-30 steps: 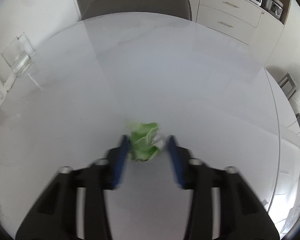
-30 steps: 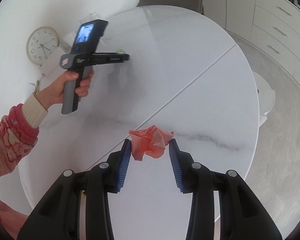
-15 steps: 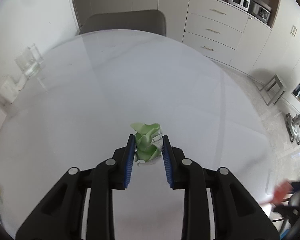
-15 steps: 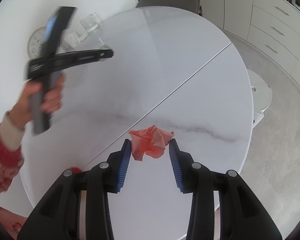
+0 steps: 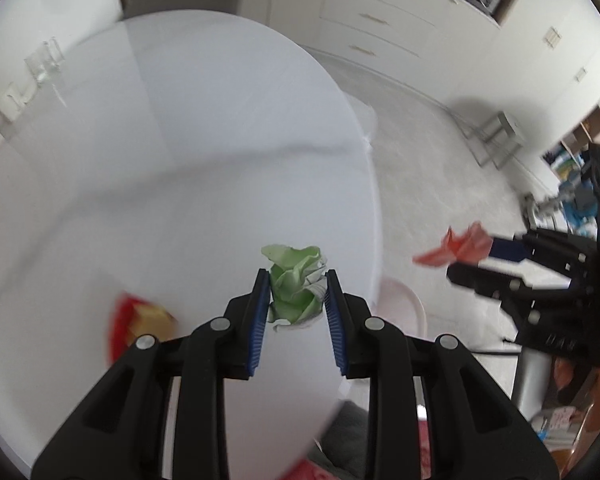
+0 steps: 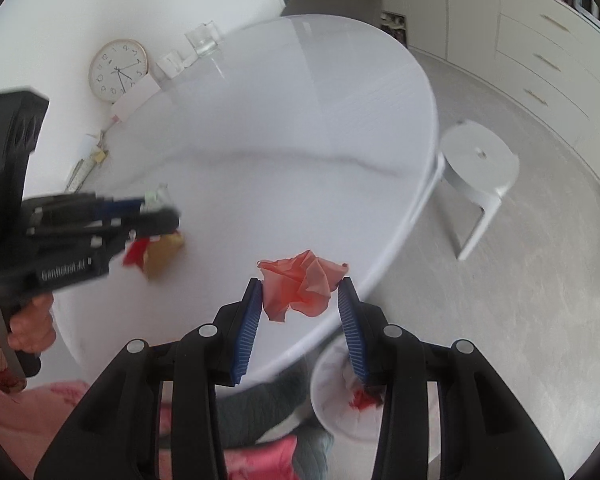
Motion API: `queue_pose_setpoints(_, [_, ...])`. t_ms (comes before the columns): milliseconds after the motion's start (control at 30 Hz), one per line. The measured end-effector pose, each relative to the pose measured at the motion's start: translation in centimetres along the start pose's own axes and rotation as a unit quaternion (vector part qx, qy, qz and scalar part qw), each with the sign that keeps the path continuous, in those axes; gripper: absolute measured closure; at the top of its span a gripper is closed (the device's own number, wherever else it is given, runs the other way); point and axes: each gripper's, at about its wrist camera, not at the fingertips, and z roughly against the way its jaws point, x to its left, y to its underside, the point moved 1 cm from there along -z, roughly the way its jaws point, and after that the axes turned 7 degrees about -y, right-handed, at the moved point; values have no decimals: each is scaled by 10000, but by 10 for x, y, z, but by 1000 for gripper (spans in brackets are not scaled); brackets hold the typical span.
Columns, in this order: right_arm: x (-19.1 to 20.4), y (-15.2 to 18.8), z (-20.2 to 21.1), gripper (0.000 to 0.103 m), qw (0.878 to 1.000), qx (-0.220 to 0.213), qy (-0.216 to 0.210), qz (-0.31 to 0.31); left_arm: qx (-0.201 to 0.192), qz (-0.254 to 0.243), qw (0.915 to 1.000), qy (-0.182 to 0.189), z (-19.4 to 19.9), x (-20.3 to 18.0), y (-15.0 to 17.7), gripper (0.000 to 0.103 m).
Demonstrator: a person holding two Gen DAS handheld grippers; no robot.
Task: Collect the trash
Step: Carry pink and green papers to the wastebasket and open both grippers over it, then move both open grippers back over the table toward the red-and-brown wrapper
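Carrying two crumpled wads: the left gripper (image 5: 297, 292) clamps green paper (image 5: 296, 286), the right gripper (image 6: 300, 300) pink paper (image 6: 302, 286), both lifted above the table (image 6: 300, 120). Next, presumably, releasing them over the white bin (image 6: 336, 408) at five o'clock; a red-and-yellow wrapper (image 6: 156, 256) remains at nine o'clock.

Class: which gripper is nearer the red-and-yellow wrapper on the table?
Left. The left gripper hovers right beside the wrapper; the right gripper is farther off, near the table edge.

"GenRobot.AI" on left tongs (image 6: 156, 216), numerals 1–12 on clock (image 6: 119, 71)
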Motion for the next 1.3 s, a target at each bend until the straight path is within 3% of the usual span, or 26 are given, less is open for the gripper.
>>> queue_pose_setpoints(267, [-56, 84, -4, 62, 9980, 443, 380, -236, 221, -152, 9996, 19, -7, -67, 36, 75])
queue_pose_setpoints(600, [-106, 131, -87, 60, 9924, 1056, 328, -534, 383, -415, 9984, -105, -10, -105, 52, 75])
queue_pose_setpoints(667, [-113, 135, -96, 50, 9907, 1180, 287, -619, 436, -458, 9980, -81, -11, -112, 56, 75])
queue_pose_setpoints(700, [-113, 137, -94, 45, 9907, 1146, 297, -677, 487, -492, 9976, -45, -13, -115, 57, 75])
queue_pose_setpoints(767, [-114, 139, -85, 26, 9912, 1030, 345, -752, 539, -554, 9970, 4, -15, -115, 56, 75])
queue_pose_setpoints(1133, [-131, 153, 19, 14, 9887, 347, 987, -1071, 814, -1291, 9880, 253, -47, -165, 60, 74])
queue_pose_setpoints(1167, [-132, 155, 28, 14, 9882, 275, 1048, -1087, 831, -1354, 9870, 263, -51, -171, 60, 70])
queue_pose_setpoints(1267, [-137, 157, 43, 14, 9871, 144, 1100, -1155, 906, -1505, 9841, 246, -59, -184, 63, 40])
queue_pose_setpoints(1300, [-138, 157, 46, 13, 9869, 110, 1099, -1179, 872, -1534, 9840, 248, -60, -187, 65, 36])
